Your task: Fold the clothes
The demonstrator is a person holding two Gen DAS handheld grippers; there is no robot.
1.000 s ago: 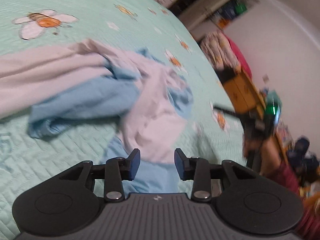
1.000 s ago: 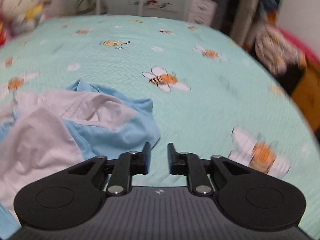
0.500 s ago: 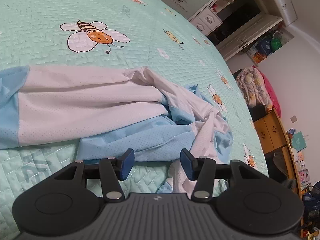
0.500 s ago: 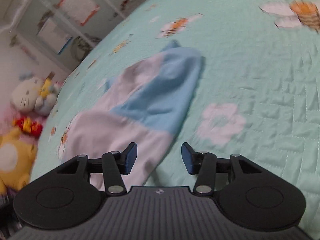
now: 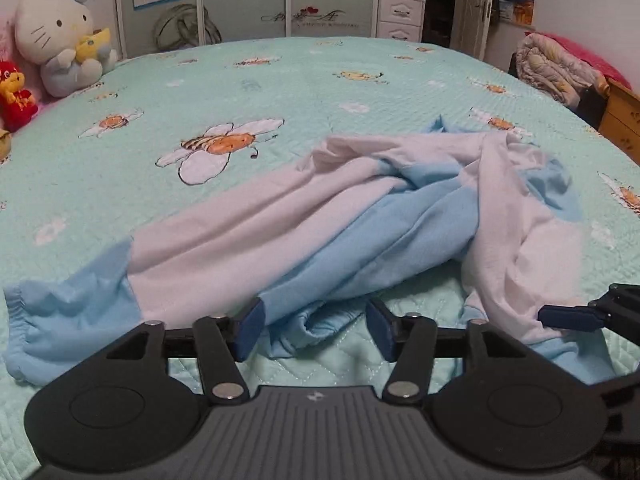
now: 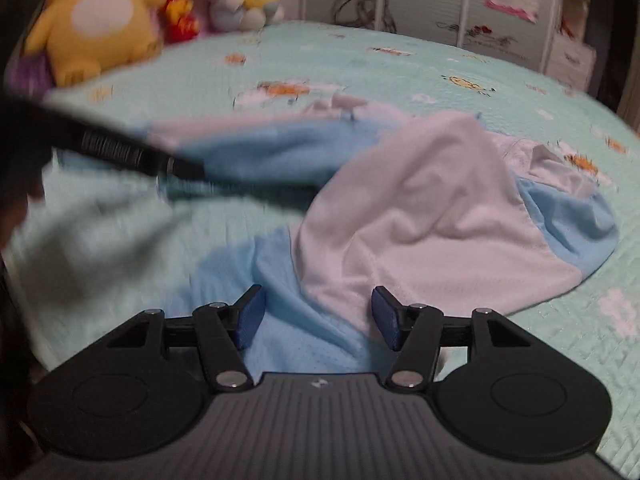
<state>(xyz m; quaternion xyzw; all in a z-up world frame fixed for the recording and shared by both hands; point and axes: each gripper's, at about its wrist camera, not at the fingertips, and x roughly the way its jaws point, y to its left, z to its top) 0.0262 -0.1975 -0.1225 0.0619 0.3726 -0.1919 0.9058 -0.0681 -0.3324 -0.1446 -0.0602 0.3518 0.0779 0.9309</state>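
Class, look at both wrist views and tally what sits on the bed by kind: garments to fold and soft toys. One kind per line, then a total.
Garments: 1, the white and light blue garment, crumpled on the bedspread.
Soft toys: 3, the white cat plush, the red plush, the yellow plush.
Total: 4

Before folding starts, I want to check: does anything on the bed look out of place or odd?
Only the blue-and-white garment looks odd: it lies crumpled and twisted in a heap on the bee-print bedspread, not spread flat.
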